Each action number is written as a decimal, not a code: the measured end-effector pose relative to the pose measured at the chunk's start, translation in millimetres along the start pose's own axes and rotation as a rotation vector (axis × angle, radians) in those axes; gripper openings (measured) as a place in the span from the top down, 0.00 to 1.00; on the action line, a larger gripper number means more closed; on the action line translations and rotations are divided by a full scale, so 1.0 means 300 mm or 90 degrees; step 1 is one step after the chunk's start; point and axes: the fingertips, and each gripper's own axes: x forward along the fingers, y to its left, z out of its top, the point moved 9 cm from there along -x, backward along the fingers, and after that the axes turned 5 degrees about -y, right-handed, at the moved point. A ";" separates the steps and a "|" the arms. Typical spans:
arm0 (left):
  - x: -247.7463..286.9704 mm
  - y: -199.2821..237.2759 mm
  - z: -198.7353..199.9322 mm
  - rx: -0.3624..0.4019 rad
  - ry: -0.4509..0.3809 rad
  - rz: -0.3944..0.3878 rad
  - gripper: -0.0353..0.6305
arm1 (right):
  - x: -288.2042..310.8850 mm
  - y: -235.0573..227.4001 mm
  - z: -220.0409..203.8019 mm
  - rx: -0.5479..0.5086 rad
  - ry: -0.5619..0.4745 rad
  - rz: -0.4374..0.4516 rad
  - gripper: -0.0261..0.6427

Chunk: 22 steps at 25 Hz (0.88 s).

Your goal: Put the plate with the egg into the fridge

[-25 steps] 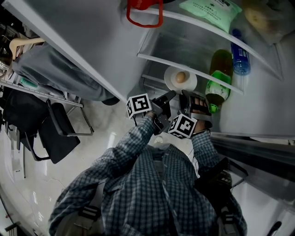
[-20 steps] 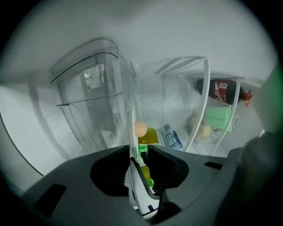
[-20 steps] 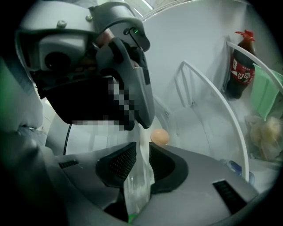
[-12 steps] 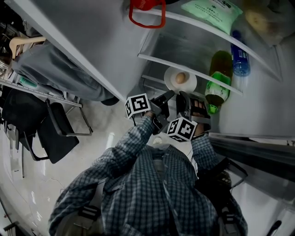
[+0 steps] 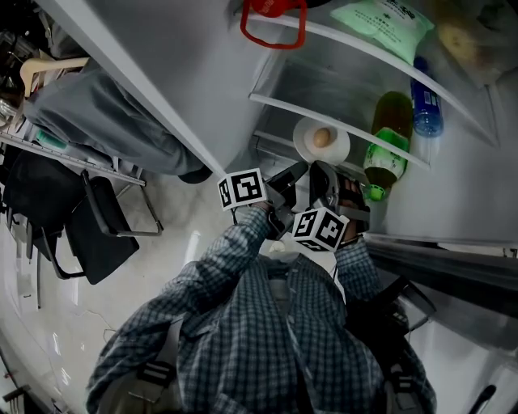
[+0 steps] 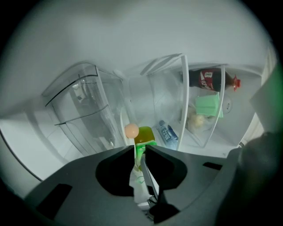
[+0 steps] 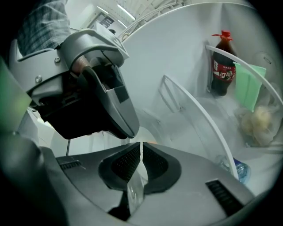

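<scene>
Round white plate (image 5: pixel 306 144) with tan egg (image 5: pixel 323 137) looks shelved at 12 o'clock; left gripper (image 6: pixel 140 147) fingers, just closing, are parted on nothing, right gripper (image 7: pixel 140 145) fingers are clenched empty, so withdrawal is called for.

No word or number legible anywhere. White script on the red label of the dark plastic cola bottle (image 6: pixel 208 80), too small to make out. Faint print on the pale green flat packet (image 5: pixel 379 20) and on the blue-labelled clear water bottle (image 6: pixel 168 133), blurred.
</scene>
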 end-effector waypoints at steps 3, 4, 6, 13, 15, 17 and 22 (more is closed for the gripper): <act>-0.003 -0.008 0.001 0.016 0.003 -0.001 0.88 | -0.004 0.005 -0.011 0.009 0.008 -0.010 0.95; -0.004 -0.011 0.001 0.021 0.003 -0.003 0.90 | -0.008 0.005 -0.015 0.017 0.010 -0.012 0.95; -0.006 -0.016 0.000 0.030 0.004 -0.008 0.93 | -0.018 0.005 -0.020 0.035 0.012 -0.016 0.95; -0.018 -0.055 -0.011 0.095 0.008 -0.017 0.94 | -0.071 -0.020 -0.022 0.180 -0.014 -0.032 0.95; -0.022 -0.070 -0.014 0.130 0.009 -0.023 0.94 | -0.086 -0.028 -0.024 0.239 -0.029 -0.032 0.95; -0.026 -0.085 -0.017 0.166 0.010 -0.031 0.94 | -0.102 -0.035 -0.031 0.296 -0.042 -0.029 0.95; -0.033 -0.121 -0.028 0.297 0.027 -0.011 0.94 | -0.133 -0.057 -0.055 0.435 -0.066 -0.025 0.95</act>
